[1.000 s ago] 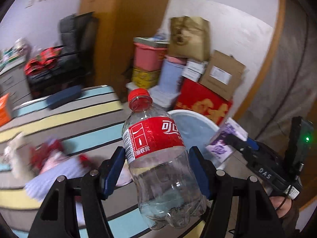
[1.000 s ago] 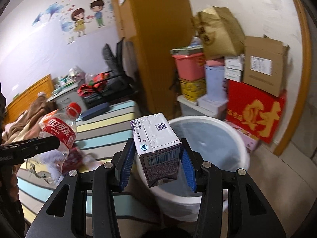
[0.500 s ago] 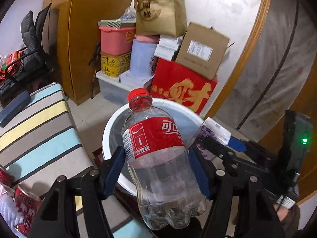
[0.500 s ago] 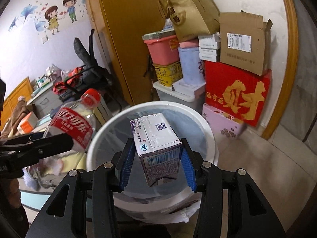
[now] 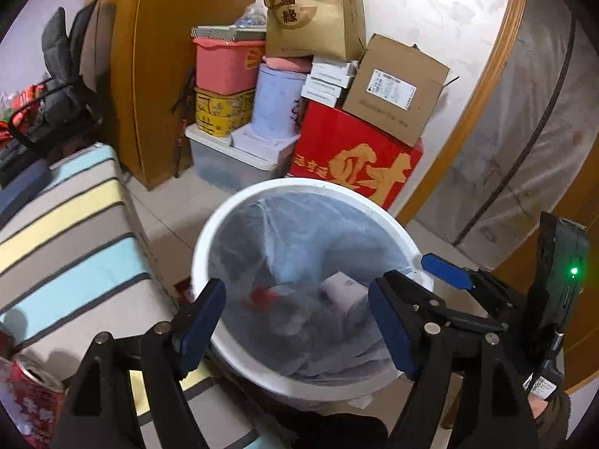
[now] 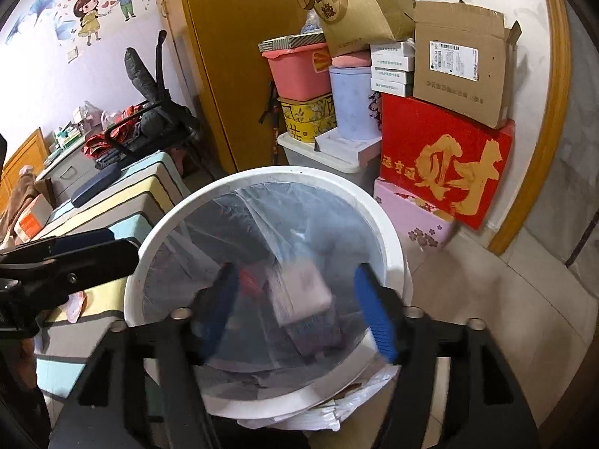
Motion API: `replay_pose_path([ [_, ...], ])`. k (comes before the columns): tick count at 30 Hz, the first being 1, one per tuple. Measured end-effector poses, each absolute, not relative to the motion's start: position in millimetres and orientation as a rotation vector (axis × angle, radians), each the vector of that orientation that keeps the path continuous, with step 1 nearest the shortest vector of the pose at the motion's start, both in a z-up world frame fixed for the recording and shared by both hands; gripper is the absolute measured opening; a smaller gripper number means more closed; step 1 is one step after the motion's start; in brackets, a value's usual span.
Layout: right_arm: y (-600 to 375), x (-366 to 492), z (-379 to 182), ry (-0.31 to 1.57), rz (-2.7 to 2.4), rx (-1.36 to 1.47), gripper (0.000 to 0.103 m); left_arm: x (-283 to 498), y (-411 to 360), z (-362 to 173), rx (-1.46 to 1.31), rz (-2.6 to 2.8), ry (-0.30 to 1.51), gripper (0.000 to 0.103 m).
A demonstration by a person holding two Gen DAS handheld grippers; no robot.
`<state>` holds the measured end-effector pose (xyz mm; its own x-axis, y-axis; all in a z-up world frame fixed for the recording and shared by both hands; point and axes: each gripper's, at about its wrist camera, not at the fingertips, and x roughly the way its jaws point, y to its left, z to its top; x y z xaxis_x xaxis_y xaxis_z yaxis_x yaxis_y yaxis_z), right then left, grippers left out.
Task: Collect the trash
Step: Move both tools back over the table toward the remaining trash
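Note:
A white bin (image 5: pixel 299 183) lined with a clear bag stands on the floor right below both grippers. My left gripper (image 5: pixel 295 292) hangs over the bin with its jaws opening and nothing between the pads. The red-labelled plastic bottle (image 5: pixel 262 295) lies blurred inside the bag. Beside it lies the small purple-and-white carton (image 5: pixel 342 290). My right gripper (image 6: pixel 295 273) is also over the bin (image 6: pixel 262 172), jaws opening, and the blurred carton (image 6: pixel 299 292) is dropping free below them, off the pads. The left gripper (image 6: pixel 75 254) shows at the left edge of the right wrist view.
A striped cushioned bench (image 5: pixel 67 232) sits left of the bin, with a red can (image 5: pixel 26 393) on its near end. Behind the bin are a red gift box (image 5: pixel 355 164), cardboard boxes, tubs and a wooden wardrobe (image 5: pixel 157 75). A pink box (image 6: pixel 411 220) stands on the tiles to the right.
Both grippers came over the bin and opened. The bottle left the left gripper and the carton left the right one; both have dropped into the bin.

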<state>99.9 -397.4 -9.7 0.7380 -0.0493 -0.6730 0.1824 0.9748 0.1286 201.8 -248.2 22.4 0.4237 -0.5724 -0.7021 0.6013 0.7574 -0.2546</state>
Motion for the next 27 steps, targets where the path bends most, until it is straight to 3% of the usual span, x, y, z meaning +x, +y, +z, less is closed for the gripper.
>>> replay_pose_path([
  [27,-303,83,15,0.650,0.051,0.139,0.068,151,-78,52,-0.040,-0.477,0.723,0.080],
])
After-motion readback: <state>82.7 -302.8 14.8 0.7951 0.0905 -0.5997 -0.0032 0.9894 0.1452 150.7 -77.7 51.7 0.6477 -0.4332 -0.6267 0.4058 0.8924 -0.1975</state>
